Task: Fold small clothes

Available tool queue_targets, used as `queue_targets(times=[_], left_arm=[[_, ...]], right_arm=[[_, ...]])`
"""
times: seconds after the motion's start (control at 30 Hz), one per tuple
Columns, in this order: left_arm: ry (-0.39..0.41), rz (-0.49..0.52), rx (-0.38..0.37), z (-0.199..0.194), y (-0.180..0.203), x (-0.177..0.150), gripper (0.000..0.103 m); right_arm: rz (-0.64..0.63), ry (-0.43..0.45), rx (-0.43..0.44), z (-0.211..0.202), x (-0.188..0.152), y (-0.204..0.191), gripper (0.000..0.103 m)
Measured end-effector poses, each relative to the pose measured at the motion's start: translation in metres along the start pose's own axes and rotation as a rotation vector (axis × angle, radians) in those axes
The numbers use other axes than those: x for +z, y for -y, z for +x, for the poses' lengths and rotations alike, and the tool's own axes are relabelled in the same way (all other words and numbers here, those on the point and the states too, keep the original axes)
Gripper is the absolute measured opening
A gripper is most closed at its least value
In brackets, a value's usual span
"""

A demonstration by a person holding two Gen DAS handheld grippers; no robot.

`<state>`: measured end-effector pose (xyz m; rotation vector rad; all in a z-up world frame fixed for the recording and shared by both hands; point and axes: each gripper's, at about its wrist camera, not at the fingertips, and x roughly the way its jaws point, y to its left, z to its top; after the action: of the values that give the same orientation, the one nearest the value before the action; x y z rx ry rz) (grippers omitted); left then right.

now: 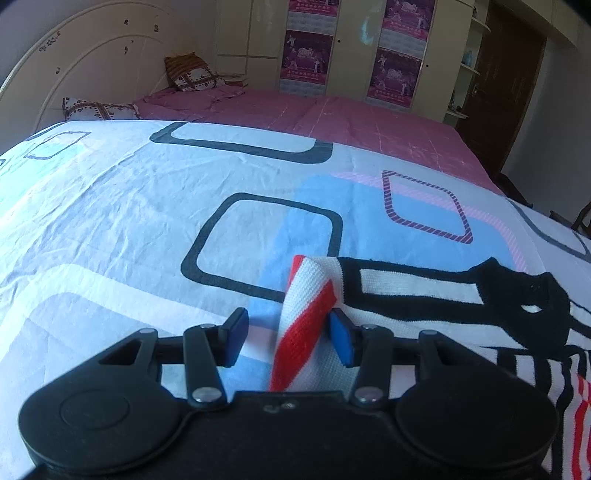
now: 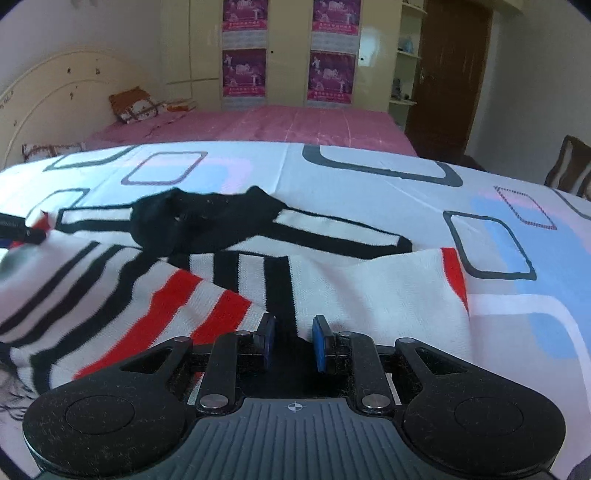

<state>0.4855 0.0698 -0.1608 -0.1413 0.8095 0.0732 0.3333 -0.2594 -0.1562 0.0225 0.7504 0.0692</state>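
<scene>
A: Left gripper first. Jaws spread wide, blue pads well apart. Between them, a red-and-white striped strip of the knit top, standing up, brushing the right-hand pad only, clear of the other. Released, then, not clamping.

B: And the right gripper?

A: Drawn in close on a black stripe at the near edge of the same knit top. Grasping that fold, with white cloth bunched up on either side of the pads.

B: Whereabouts, the garment itself?

A: Spread over the patterned bedsheet, white with black, blue and purple rounded squares. Black collar part toward the far side, black-and-white bands around it, red stripes nearer the grippers. Partly rumpled, one striped panel lying slantwise over the rest.

B: Any writing or labels worth noting?

A: None legible on the top. Small crosshair mark on the ribbed grey body of the right gripper, no lettering beside it. Farther back, magenta posters stuck on the cream wardrobe, with pale figures and a lighter band below each.

B: Readable, the text on those?

A: Possibly a line of characters under the figures, but too blurred to make out. Otherwise just a pink cover beyond the sheet.
</scene>
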Motion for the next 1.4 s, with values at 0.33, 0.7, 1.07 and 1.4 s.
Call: queue_targets(times=[0.33, 0.7, 1.07, 1.4], left_arm=[[0.061, 0.039, -0.070, -0.060, 0.012, -0.018, 0.046], [-0.020, 0.144, -0.140, -0.082, 0.034, -0.085, 0.051], [-0.042, 0.132, -0.133, -0.076, 0.034, -0.082, 0.051], [-0.064, 0.147, -0.073, -0.077, 0.046, -0.080, 0.051]], right_arm=[[0.021, 0.048, 0.084, -0.030, 0.007, -0.013, 0.020], [-0.037, -0.035, 0.067, -0.028, -0.023, -0.027, 0.020], [-0.009, -0.045, 0.027, -0.024, -0.029, -0.010, 0.020], [-0.079, -0.050, 0.056, -0.024, -0.029, -0.010, 0.021]])
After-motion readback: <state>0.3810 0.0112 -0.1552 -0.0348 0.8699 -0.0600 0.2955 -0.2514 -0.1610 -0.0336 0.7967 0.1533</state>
